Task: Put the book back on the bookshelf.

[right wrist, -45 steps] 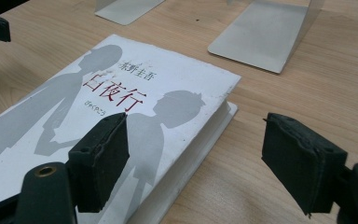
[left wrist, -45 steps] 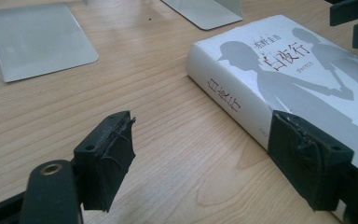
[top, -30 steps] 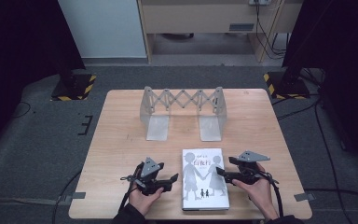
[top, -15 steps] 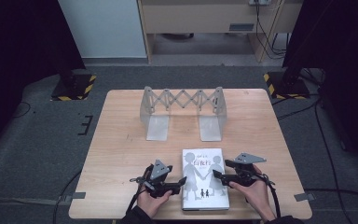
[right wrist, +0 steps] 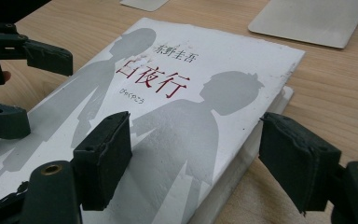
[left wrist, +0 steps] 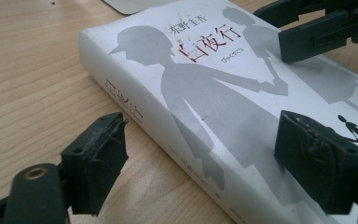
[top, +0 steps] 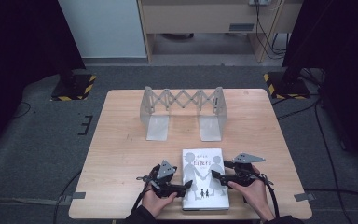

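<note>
A thick white paperback book (top: 205, 178) with grey shadow people on its cover lies flat near the front edge of the light wooden table (top: 121, 154). The left gripper (top: 186, 187) has slid in closer to the book's spine side, and its jaws have just been opening. Now one jaw hangs over the cover and one is beside the spine, but neither pad presses. This looks like getting ready to grab the book.

The right gripper (top: 213, 176) waits at the book's other long edge, jaws wide, one over the cover and one past the page side, not squeezing.

Behind the book stands a silver metal folding book rack (top: 182, 112), well apart. The wood between them is bare, so there is room to lift and carry.
</note>
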`<state>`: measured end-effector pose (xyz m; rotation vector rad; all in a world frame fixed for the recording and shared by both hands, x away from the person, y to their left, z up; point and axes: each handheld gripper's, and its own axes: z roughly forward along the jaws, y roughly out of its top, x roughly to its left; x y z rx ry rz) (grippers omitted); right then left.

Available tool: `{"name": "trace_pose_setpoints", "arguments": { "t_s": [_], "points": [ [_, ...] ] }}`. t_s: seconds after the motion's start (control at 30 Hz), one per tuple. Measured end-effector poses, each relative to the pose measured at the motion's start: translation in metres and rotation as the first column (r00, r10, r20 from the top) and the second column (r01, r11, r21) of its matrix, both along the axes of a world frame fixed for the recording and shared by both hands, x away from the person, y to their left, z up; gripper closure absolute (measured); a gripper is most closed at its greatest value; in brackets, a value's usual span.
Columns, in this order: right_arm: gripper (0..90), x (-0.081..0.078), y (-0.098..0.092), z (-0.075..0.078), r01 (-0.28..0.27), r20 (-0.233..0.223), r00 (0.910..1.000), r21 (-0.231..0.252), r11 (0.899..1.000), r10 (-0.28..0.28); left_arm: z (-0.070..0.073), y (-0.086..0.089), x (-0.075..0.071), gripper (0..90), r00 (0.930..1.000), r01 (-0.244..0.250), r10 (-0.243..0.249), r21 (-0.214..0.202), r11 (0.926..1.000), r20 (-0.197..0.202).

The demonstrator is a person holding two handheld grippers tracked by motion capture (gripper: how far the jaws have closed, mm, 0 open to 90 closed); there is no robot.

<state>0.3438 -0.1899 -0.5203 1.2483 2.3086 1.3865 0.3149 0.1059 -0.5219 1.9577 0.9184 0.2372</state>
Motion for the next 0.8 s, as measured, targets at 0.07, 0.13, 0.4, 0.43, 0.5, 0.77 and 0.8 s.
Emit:
{"name": "trace_pose_setpoints", "arguments": {
  "t_s": [0.07, 0.13, 0.4, 0.43, 0.5, 0.77, 0.8],
  "points": [
    [24.5, 0.001, 0.001, -0.001, 0.007, -0.008, 0.9999, 0.009, 1.000, -0.007, -0.003, 0.000, 0.003, 10.4, 1.0000, 0.003, -0.003, -0.013, 0.9999, 0.000],
    [24.3, 0.001, 0.001, -0.001, 0.008, -0.011, 0.9999, 0.011, 1.000, -0.008, -0.004, 0.000, 0.004, 9.3, 1.0000, 0.007, -0.007, -0.020, 0.9998, 0.005],
    [23.9, 0.002, 0.001, -0.003, 0.006, -0.018, 0.9998, 0.022, 1.000, -0.006, -0.011, -0.006, 0.004, 6.4, 0.9999, 0.016, -0.015, -0.065, 0.9977, 0.004],
    [23.9, 0.002, 0.001, -0.003, 0.007, -0.019, 0.9998, 0.023, 1.000, -0.007, -0.011, -0.007, 0.004, 6.4, 0.9998, 0.018, -0.018, -0.066, 0.9977, 0.004],
    [23.8, 0.002, 0.001, -0.003, 0.008, -0.019, 0.9998, 0.023, 1.000, -0.007, -0.011, -0.009, 0.004, 6.3, 0.9999, 0.015, -0.015, -0.072, 0.9973, -0.005],
    [23.4, 0.003, 0.002, -0.004, 0.011, -0.025, 0.9996, 0.031, 0.999, -0.010, -0.011, -0.017, 0.000, 7.2, 1.0000, -0.009, 0.009, -0.074, 0.9972, 0.001],
    [23.4, 0.003, 0.002, -0.004, 0.008, -0.024, 0.9997, 0.029, 1.000, -0.008, -0.011, -0.018, -0.001, 7.4, 1.0000, -0.007, 0.007, -0.072, 0.9974, -0.003]
  ]
}}
